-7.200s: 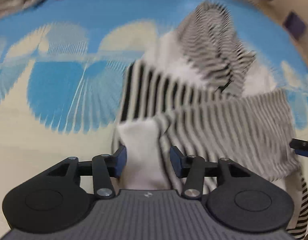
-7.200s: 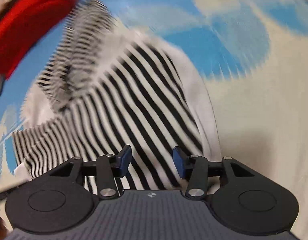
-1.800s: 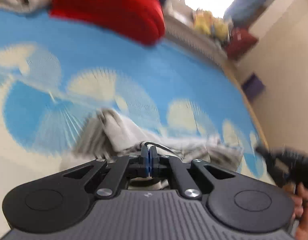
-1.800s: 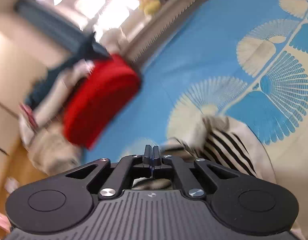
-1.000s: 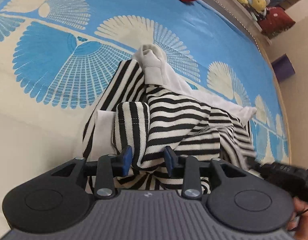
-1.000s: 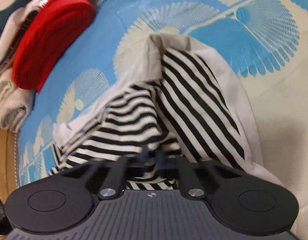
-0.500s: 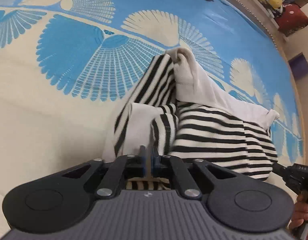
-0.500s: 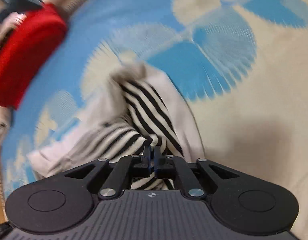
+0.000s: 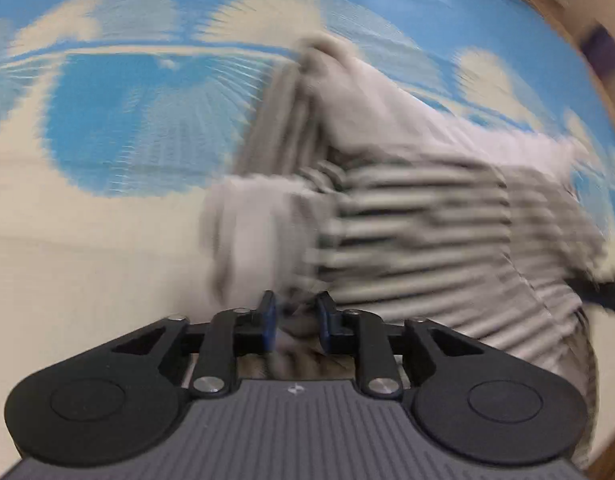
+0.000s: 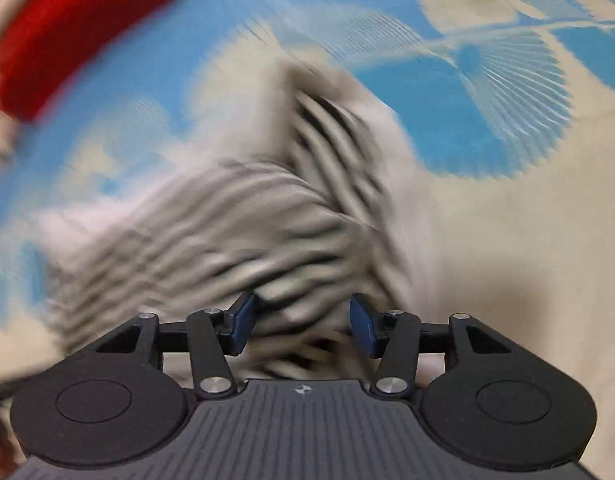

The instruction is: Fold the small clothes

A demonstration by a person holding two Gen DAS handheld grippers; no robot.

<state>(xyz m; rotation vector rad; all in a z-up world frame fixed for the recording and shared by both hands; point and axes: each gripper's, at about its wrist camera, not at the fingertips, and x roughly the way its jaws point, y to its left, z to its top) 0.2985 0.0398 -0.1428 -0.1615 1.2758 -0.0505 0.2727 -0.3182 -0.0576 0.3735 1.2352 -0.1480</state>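
Lying bunched at twelve o'clock of both tongs on the bedspread (image 9: 107,248), the striped garment (image 9: 419,232) is gripped by neither: left tongs (image 9: 295,322) slightly parted, right tongs (image 10: 303,326) wide. Layers could be dragged askew.

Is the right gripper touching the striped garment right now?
Cannot tell. In the right wrist view the right gripper has its jaws open with the striped garment between them, but motion blur hides whether either one actually meets the cloth.
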